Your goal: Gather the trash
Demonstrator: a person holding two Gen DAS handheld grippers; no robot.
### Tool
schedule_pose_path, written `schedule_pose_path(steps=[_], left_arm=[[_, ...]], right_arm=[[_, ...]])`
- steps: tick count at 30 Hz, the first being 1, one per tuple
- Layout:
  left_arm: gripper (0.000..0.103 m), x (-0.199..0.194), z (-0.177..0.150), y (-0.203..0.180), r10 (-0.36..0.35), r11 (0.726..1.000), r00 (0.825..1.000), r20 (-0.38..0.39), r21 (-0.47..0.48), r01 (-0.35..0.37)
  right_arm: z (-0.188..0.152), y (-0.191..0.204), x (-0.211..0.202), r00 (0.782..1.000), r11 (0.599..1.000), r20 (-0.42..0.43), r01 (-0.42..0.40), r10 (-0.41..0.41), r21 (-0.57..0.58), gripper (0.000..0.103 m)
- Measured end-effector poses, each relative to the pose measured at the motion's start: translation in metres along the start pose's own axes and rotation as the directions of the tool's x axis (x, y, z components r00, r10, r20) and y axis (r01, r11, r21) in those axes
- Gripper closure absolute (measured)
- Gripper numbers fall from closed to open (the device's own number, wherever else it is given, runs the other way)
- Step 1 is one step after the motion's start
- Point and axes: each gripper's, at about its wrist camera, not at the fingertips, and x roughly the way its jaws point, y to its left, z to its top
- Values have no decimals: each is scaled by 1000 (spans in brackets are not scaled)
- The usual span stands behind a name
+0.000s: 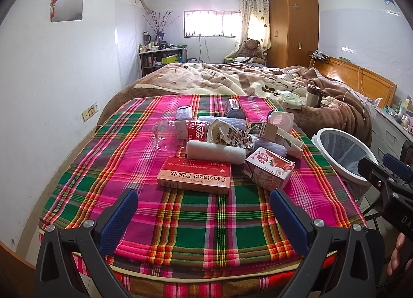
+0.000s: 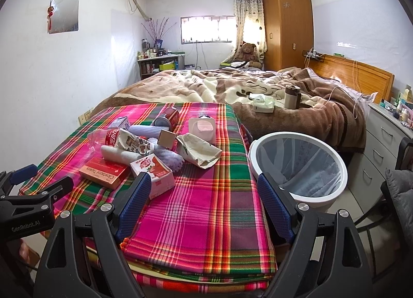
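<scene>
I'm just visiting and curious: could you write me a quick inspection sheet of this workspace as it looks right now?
Surface: plaid cloth over the bed end.
Job's things: tablet box, juice carton, cola bottle, can, all lying loose; lined bin beside the bed.
Clutter: flask on the blanket.
Grippers: left hand-held gripper and right hand-held gripper open, holding nothing.
Cables: cord over the headboard.
Surroundings: wardrobe, teddy bear.

The pink juice carton (image 2: 152,172) is partly hidden behind the right gripper's left finger (image 2: 136,202). The white trash bin (image 2: 254,154) has its near rim covered by the right finger (image 2: 275,207). In the left wrist view, the bin (image 1: 318,138) is partly blocked by the right gripper (image 1: 387,169), itself cut off by the frame's right edge. Small print on the red tablet box (image 1: 195,174) is illegible.
</scene>
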Motion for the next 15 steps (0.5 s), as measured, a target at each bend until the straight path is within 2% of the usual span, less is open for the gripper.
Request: schedule_pose_path(steps=[7,10,15], left_arm=[[0,26,-2,13,-60,998,996,-72,10,61],[0,36,-2,24,-13,1000,996,-93,27,16],[0,47,4,46,-30,1000,994,-109,-5,29]], right_arm=[[2,3,29,998,998,-20,-67,67,-18,17],[1,12,47,991,992,-73,-114,110,-48,17],[-3,29,74,977,981,-125,-184,174,-68,17]])
